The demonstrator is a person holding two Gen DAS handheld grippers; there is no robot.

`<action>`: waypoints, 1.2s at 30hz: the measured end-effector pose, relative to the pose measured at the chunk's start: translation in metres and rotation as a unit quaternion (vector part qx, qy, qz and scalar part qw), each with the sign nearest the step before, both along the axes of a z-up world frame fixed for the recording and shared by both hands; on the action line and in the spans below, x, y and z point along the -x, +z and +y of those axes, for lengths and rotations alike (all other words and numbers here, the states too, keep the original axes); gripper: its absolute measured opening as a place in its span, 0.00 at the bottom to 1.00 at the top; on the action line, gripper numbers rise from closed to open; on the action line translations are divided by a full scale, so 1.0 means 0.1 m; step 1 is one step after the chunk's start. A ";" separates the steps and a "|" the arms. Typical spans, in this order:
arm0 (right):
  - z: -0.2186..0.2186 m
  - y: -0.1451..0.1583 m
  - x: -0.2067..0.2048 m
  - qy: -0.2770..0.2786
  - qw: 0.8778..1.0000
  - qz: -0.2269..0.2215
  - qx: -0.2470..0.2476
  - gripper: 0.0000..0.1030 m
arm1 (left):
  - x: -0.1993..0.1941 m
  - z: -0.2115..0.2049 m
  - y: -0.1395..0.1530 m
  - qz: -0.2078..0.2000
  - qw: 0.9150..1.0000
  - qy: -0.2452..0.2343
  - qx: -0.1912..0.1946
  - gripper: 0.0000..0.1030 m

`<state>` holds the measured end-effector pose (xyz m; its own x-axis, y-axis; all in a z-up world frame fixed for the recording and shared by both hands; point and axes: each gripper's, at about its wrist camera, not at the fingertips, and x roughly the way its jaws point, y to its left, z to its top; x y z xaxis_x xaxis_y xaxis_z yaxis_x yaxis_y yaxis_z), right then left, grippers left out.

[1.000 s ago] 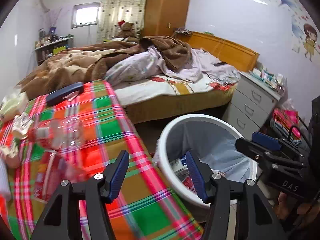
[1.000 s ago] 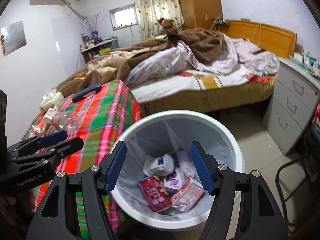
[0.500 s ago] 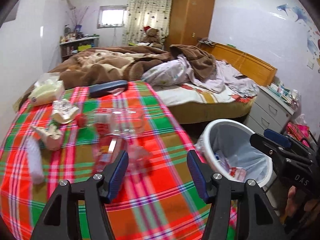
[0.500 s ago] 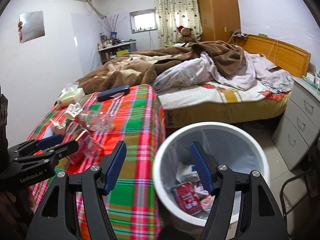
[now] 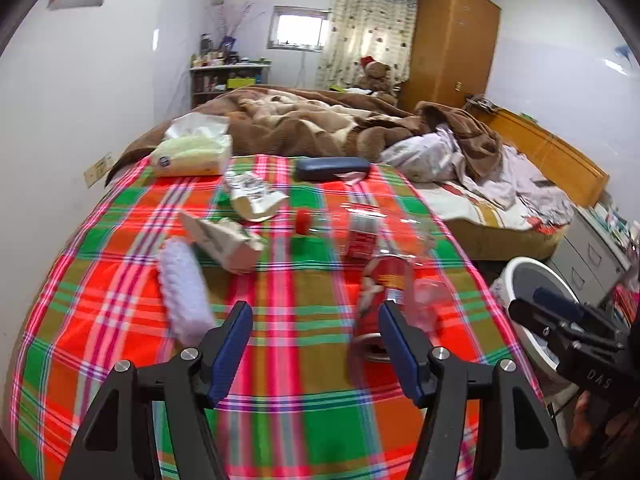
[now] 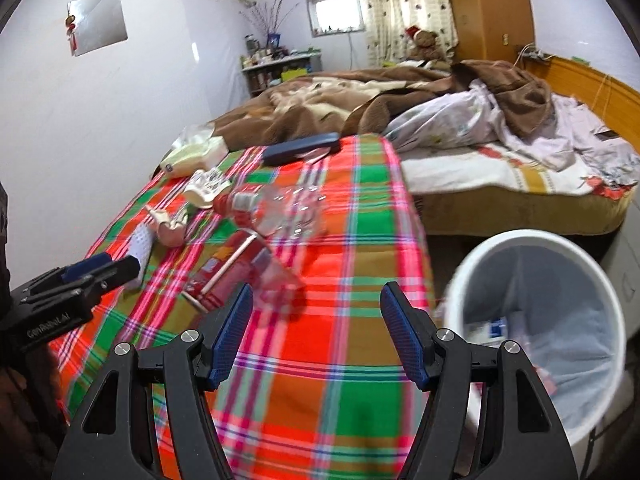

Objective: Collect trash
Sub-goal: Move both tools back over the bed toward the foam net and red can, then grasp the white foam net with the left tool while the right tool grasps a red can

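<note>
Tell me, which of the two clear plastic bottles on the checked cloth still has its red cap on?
The farther bottle, lying on its side mid-table, red cap toward the wall. The nearer bottle, by the left gripper, shows an open mouth.

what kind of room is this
Most likely a lived-in bedroom at home. An unmade bed with rumpled blankets fills the middle, a tall wooden wardrobe stands in the far corner, and a teddy bear sits beside it. A plaid-covered table strewn with litter stands next to a white bin.
</note>
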<state>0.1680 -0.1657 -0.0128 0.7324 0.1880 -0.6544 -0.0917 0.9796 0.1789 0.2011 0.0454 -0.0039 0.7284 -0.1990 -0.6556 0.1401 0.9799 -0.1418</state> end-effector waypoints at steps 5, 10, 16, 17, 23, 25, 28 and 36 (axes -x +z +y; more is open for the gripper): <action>0.22 -0.04 -0.12 0.022 0.999 0.017 -0.021 0.66 | -0.08 0.32 -0.05 0.007 1.000 0.029 0.001 0.64; 0.46 -0.10 -0.27 0.041 0.998 0.034 -0.029 0.66 | -0.19 0.58 -0.15 0.024 0.998 0.056 0.006 0.65; 0.63 -0.22 -0.45 0.048 0.997 0.058 -0.022 0.66 | -0.42 0.81 -0.32 0.049 0.996 0.078 0.012 0.65; 0.65 -0.24 -0.47 0.047 0.997 0.063 -0.021 0.66 | -0.46 0.84 -0.35 0.053 0.995 0.079 0.015 0.65; 0.76 -0.27 -0.59 0.047 0.996 0.069 -0.009 0.66 | -0.69 0.87 -0.49 0.074 0.994 0.080 0.008 0.65; 0.78 -0.30 -0.62 0.046 0.996 0.074 -0.009 0.66 | -0.76 0.87 -0.54 0.079 0.994 0.078 0.007 0.65; 0.83 -0.34 -0.66 0.049 0.996 0.078 -0.005 0.66 | -0.84 0.88 -0.60 0.086 0.993 0.075 0.001 0.65; 0.93 -0.46 -0.71 0.058 0.994 0.093 0.009 0.54 | -0.98 0.91 -0.71 0.097 0.992 0.081 -0.010 0.65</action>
